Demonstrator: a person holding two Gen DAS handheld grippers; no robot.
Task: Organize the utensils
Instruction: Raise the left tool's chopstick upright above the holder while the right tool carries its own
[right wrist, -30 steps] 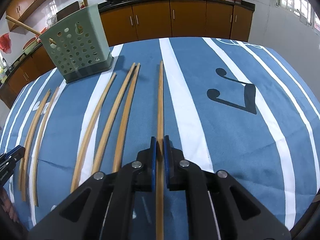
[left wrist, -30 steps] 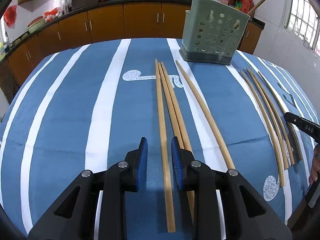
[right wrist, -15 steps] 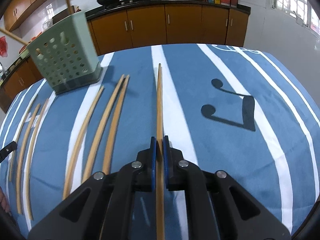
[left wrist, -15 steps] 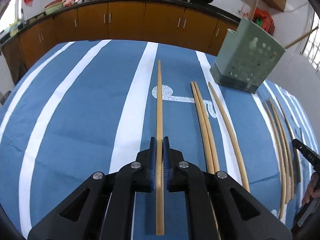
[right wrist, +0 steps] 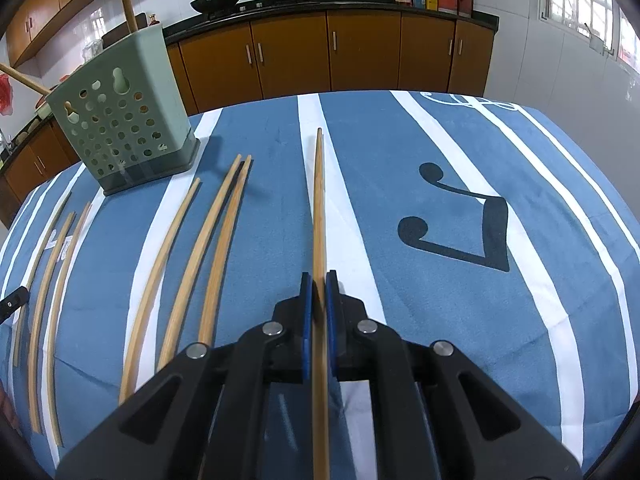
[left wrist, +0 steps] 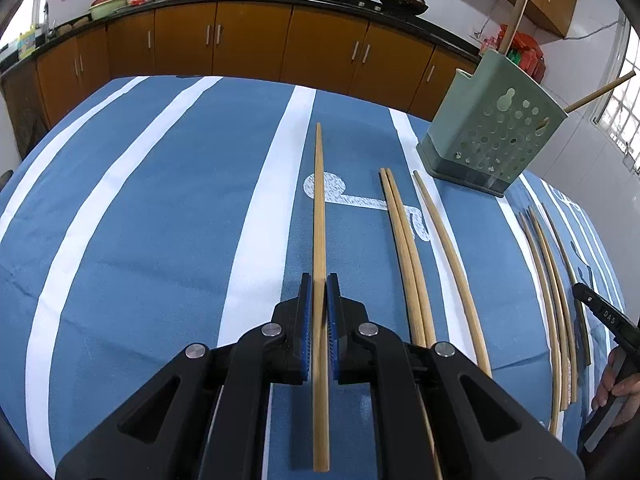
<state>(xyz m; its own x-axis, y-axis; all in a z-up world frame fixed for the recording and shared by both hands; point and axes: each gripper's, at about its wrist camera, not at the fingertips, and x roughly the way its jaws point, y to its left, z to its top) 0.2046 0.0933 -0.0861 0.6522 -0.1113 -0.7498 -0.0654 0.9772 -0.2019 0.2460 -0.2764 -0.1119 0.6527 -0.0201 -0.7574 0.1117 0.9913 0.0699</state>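
My left gripper (left wrist: 319, 280) is shut on a wooden chopstick (left wrist: 319, 200) and holds it above the blue striped tablecloth. My right gripper (right wrist: 319, 278) is shut on another chopstick (right wrist: 318, 200), also lifted, pointing away. A green perforated utensil holder (left wrist: 494, 136) stands at the back right of the left wrist view and at the back left of the right wrist view (right wrist: 120, 120), with two chopsticks standing in it. Several more chopsticks (left wrist: 408, 248) lie on the cloth in front of it; they also show in the right wrist view (right wrist: 212, 248).
More chopsticks (left wrist: 554, 280) lie in a group near the table's right edge, next to the other gripper's tip (left wrist: 600, 312). Brown kitchen cabinets (left wrist: 248, 40) and a counter with woks run behind the table. The tablecloth (right wrist: 460, 160) has white stripes and note prints.
My left gripper closed on a chopstick, lifted it and swung left, so the holder now sits further right. My right gripper kept its chopstick and rose a little.
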